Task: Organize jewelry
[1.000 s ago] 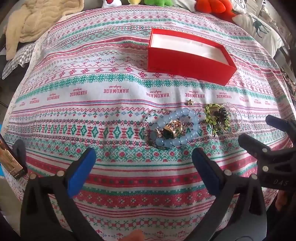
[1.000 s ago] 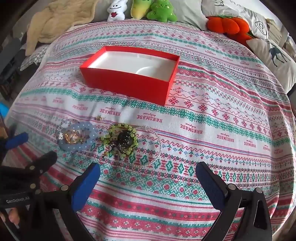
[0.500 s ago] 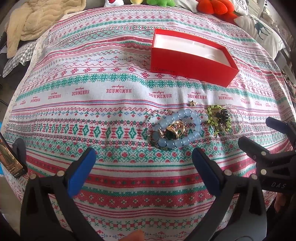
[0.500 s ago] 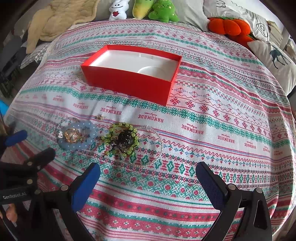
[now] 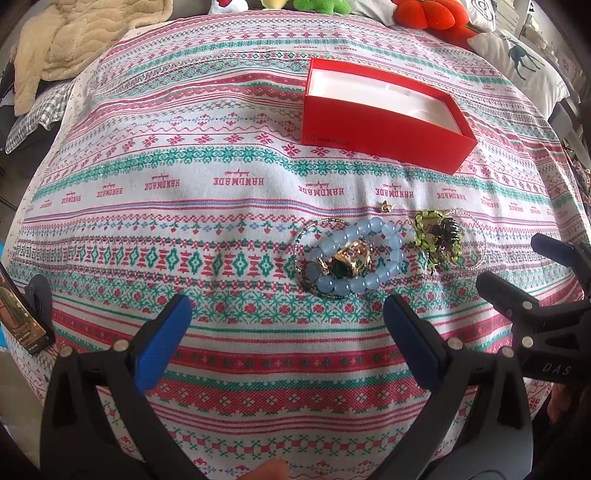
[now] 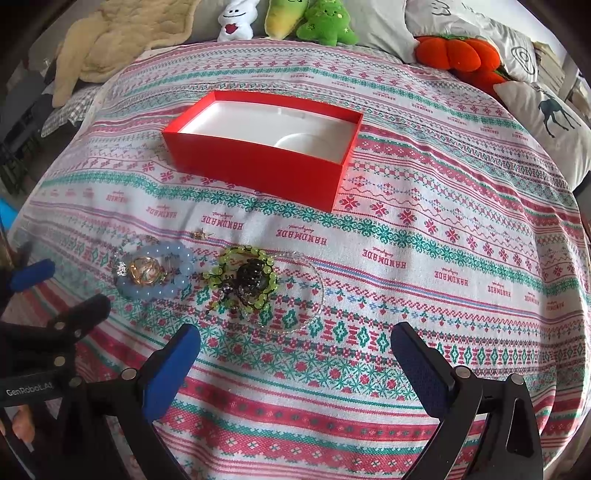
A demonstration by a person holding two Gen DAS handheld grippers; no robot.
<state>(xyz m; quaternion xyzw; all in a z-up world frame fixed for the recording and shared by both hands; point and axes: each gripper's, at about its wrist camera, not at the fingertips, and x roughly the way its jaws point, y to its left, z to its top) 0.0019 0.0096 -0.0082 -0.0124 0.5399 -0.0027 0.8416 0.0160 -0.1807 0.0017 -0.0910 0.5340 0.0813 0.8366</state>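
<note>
A pale blue bead bracelet (image 5: 373, 254) lies on the patterned cloth around gold jewelry (image 5: 351, 260); it also shows in the right wrist view (image 6: 173, 284). To its right lies a green bead bracelet with a dark piece (image 5: 439, 238), seen too in the right wrist view (image 6: 247, 277), inside a thin clear bangle (image 6: 314, 295). A small gold star (image 5: 386, 206) lies behind. An open red box (image 5: 384, 129) with a white inside (image 6: 273, 129) stands farther back. My left gripper (image 5: 284, 339) is open, short of the blue bracelet. My right gripper (image 6: 295, 362) is open, short of the green one.
Plush toys (image 6: 306, 22), an orange pumpkin cushion (image 6: 458, 55) and pillows (image 6: 546, 122) line the far edge. A beige blanket (image 5: 74, 40) lies at the far left. A phone-like object (image 5: 22, 317) sits at the left edge.
Both grippers have moved slightly back and tilted, so the jewelry and box sit a little lower in each view. Nothing was grasped; the jaws stay open.
</note>
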